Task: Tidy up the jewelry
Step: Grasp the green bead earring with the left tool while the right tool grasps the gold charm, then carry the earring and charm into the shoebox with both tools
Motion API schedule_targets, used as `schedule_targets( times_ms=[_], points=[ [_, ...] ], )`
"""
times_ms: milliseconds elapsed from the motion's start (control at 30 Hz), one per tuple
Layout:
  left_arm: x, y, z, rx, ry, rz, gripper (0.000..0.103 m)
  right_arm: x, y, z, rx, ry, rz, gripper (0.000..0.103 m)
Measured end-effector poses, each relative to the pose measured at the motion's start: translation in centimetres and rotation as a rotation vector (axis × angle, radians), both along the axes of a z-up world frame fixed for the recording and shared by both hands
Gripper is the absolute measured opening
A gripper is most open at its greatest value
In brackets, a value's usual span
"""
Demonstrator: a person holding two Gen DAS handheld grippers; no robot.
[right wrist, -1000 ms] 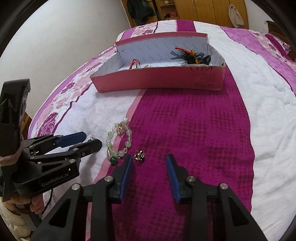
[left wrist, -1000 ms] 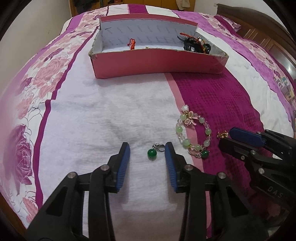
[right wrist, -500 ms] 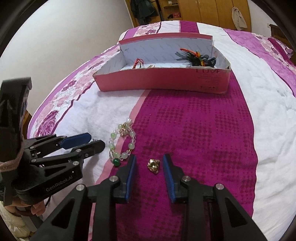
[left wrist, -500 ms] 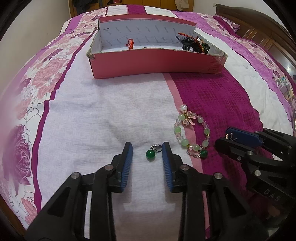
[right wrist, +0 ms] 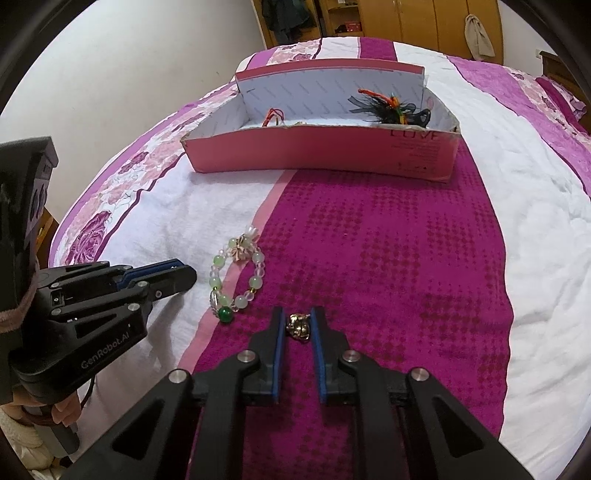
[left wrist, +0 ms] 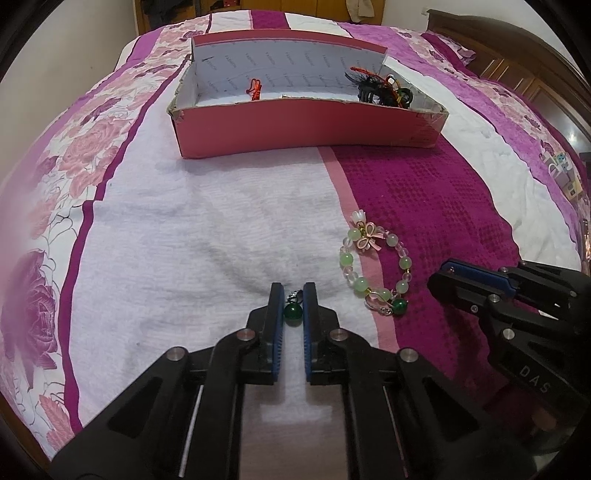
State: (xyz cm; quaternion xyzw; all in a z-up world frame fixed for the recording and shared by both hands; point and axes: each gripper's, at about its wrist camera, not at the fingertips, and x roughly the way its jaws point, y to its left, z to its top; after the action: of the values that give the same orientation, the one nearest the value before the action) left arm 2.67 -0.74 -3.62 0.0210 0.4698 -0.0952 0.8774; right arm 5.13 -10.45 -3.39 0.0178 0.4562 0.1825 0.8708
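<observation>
My left gripper (left wrist: 293, 301) is shut on a green bead earring (left wrist: 292, 312) that lies on the white part of the bedspread. My right gripper (right wrist: 297, 325) is shut on a small gold earring (right wrist: 299, 326) on the magenta stripe. A bracelet of pale green and clear beads with a pink bow (left wrist: 373, 267) lies between the two grippers; it also shows in the right wrist view (right wrist: 236, 280). A pink box (left wrist: 306, 129) stands farther back, holding a red cord piece (left wrist: 255, 88) and dark hair accessories (left wrist: 384, 88).
All of it rests on a bed with a magenta, white and floral bedspread (left wrist: 184, 221). A wooden headboard (left wrist: 517, 59) runs along the right. Wooden wardrobes (right wrist: 406, 18) stand at the back.
Both grippers have closed from open: the left around the green bead earring, the right around the gold earring. Both moved slightly forward over the bedspread.
</observation>
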Motion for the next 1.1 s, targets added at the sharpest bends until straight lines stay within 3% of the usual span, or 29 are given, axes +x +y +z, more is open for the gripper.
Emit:
schedule_targets(
  times_ms=[1100],
  points=[
    [-0.3,0.0,3.4,-0.041,-0.104,0.010,0.001,-0.6,-1.1,2.4,0.019,-0.086,-0.012,0.015]
  ],
)
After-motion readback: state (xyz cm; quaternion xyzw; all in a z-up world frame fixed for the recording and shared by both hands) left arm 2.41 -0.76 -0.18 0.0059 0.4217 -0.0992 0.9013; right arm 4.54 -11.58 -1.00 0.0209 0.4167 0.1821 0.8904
